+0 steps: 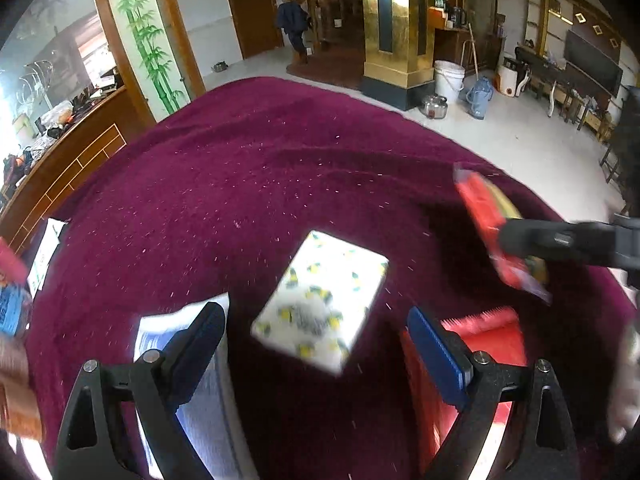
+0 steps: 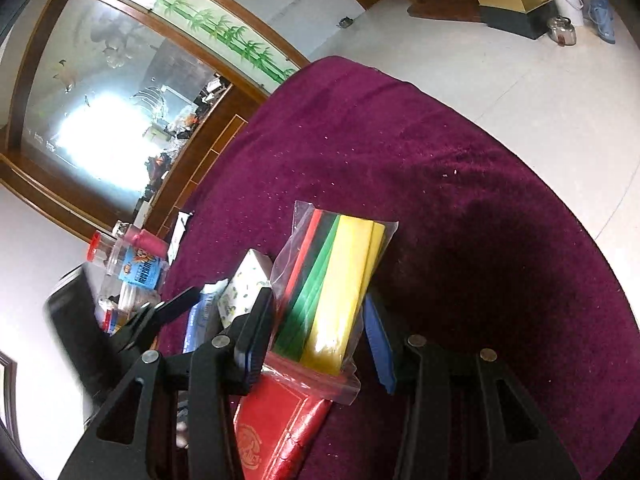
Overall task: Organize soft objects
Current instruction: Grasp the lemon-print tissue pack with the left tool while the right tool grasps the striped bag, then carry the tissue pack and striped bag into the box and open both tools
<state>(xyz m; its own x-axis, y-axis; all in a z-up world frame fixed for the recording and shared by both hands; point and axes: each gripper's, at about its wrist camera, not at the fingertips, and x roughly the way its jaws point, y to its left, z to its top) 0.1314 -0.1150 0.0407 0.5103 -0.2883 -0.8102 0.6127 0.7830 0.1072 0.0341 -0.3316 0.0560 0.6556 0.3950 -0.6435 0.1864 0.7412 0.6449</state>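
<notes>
The right gripper (image 2: pixel 316 340) clamps a clear bag of coloured sheets (image 2: pixel 340 280) (red, green, yellow); the left gripper (image 1: pixel 320 332) gapes empty above a lemon-print tissue pack (image 1: pixel 320 300) on the maroon cloth (image 1: pixel 260 168).

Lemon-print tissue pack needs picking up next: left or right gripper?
Left. The left gripper is open and empty, with the tissue pack lying on the cloth right between its fingers. The right gripper is busy, shut on a bag of coloured sponges.

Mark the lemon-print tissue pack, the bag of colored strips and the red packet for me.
lemon-print tissue pack (image 1: pixel 320 300): left wrist view, middle of its top face.
bag of colored strips (image 2: pixel 340 292): right wrist view, on the yellow strip.
red packet (image 2: pixel 276 428): right wrist view, its glossy front.
</notes>
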